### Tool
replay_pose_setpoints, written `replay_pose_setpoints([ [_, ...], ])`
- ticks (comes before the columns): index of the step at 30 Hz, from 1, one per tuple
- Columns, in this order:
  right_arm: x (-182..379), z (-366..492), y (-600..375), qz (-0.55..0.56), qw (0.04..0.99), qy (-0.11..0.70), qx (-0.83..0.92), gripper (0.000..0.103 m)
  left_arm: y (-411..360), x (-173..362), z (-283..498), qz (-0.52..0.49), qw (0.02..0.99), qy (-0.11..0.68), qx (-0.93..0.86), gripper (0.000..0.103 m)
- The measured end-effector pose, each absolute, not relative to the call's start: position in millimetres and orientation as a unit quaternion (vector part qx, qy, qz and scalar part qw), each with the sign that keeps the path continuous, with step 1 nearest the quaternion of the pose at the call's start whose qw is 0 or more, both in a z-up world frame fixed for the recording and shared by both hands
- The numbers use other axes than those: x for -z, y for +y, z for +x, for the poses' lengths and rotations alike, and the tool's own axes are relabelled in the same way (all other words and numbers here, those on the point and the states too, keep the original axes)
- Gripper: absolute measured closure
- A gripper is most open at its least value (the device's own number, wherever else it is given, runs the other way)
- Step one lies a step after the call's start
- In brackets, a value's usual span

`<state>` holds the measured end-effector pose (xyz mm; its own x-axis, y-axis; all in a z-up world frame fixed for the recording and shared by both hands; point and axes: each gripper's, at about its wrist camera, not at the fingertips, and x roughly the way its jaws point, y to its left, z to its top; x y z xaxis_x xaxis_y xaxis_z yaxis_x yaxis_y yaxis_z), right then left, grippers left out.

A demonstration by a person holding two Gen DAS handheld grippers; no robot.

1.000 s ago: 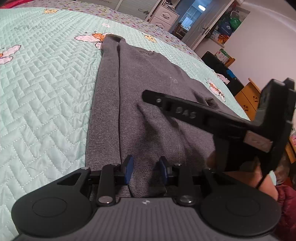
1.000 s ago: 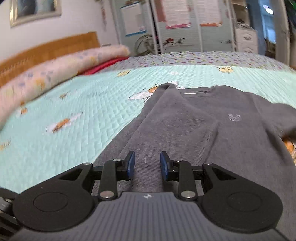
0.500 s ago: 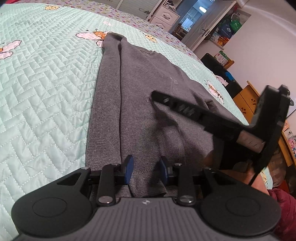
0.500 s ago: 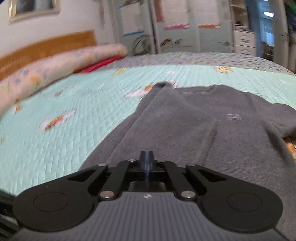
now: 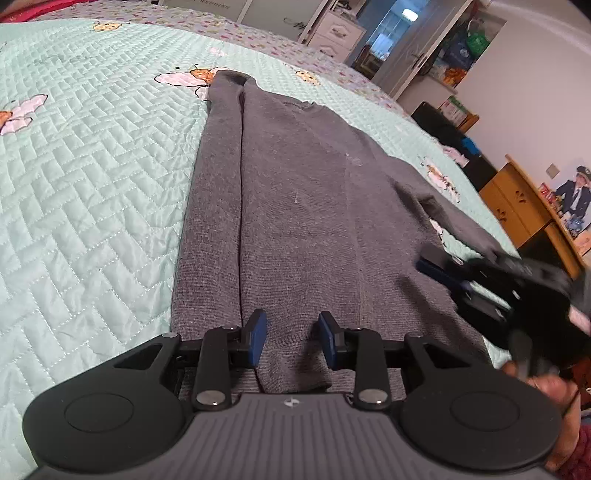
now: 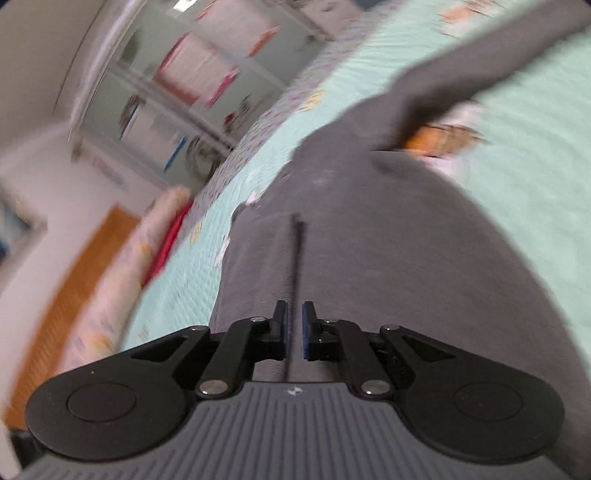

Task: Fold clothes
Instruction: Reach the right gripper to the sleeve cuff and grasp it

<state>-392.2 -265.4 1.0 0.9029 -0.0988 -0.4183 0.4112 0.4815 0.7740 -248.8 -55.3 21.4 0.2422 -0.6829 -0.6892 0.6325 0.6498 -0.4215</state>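
The right wrist view is smearing badly: the wardrobe doors point(image 6: 207, 85), the wooden headboard point(image 6: 70, 295) and the pillow point(image 6: 122, 280) are showing only as streaks, and the whole picture is lying tilted. A thin dark line is running between the pads of the right tongs point(image 6: 294, 329); what it is cannot be told. Those jaws are opening, standing only a narrow gap apart, with no cloth pressed between the pads. In the left wrist view the right tongs point(image 5: 439, 264) are blurring just beside the sweater's right edge, and the hand point(image 5: 550, 387) behind them is being cut off by the frame.

The grey sweater point(image 5: 303, 206) is lying flat along the bed, its near hem partly hiding under the body of the left tongs point(image 5: 290, 338). One side is lying folded lengthwise over the body, and the other sleeve point(image 5: 454, 214) is stretching out from the sweater toward the bed's edge. The left tongs are hanging partly open over the hem, pads apart and gripping nothing.

The bed is wearing a mint quilted cover point(image 5: 85, 173) printed with small cartoon figures. Beyond the sweater's collar a white drawer unit point(image 5: 334, 33) and a doorway are standing; off the sleeve side, a wooden cabinet point(image 5: 517, 206) is sitting against the wall.
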Motion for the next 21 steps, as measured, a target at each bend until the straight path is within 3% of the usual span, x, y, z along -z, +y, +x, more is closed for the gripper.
replay_pose_setpoints([
  [3, 3, -428, -277, 0.507, 0.834, 0.134, 0.172, 0.073, -60, -39, -256, -0.012, 0.797, 0.441, 0.411, 0.07],
  [6, 5, -462, -293, 0.531, 0.821, 0.095, 0.186, 0.072, -69, -48, -263, 0.004, 0.803, 0.418, 0.425, 0.066],
  [8, 8, -482, -306, 0.543, 0.812, 0.071, 0.203, 0.071, -79, -36, -261, 0.022, 0.795, 0.44, 0.417, 0.057],
  [14, 20, -535, -364, 0.581, 0.764, 0.008, 0.279, 0.056, -88, -31, -257, 0.024, 0.793, 0.471, 0.386, 0.055],
  [21, 28, -569, -454, 0.572, 0.725, -0.044, 0.382, 0.051, -101, -55, -262, -0.012, 0.783, 0.489, 0.383, 0.055],
])
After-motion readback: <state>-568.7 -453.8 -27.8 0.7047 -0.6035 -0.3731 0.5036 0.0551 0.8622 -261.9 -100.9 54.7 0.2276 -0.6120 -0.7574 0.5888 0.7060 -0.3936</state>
